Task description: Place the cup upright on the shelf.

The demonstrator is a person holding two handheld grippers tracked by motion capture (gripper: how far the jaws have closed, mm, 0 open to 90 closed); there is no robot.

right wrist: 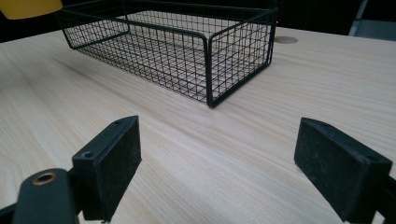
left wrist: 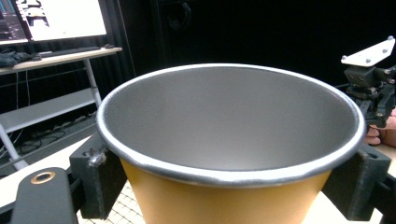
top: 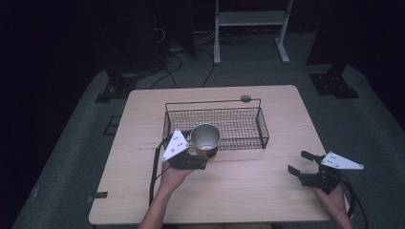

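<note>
Cup (left wrist: pixel 224 140): yellow outside and grey metal inside, it sat right before the left gripper view's lens, upright, mouth open upward
Left tongs (top: pixel 196 160): clamped on the cup, one black pad (left wrist: pixel 95 179) pressed against each side of its yellow wall below the rim
Cup's place: in the high view the cup (top: pixel 206 138) was held above the near left part of the wire basket (top: pixel 248 125), over its front rim; its yellow base also peeked in at the top left corner of the right gripper view
Wire basket: black mesh, rectangular, it stood near the middle of the desk (top: pixel 143 191), with nothing seen inside it
Right tongs (top: pixel 299 163): jaws spread wide with only bare wood between them, held low over the desk's right side, well apart from the basket and pointing toward its corner
Person: a hand (top: pixel 174 179) and forearm came in from the near edge behind each gripper
</note>
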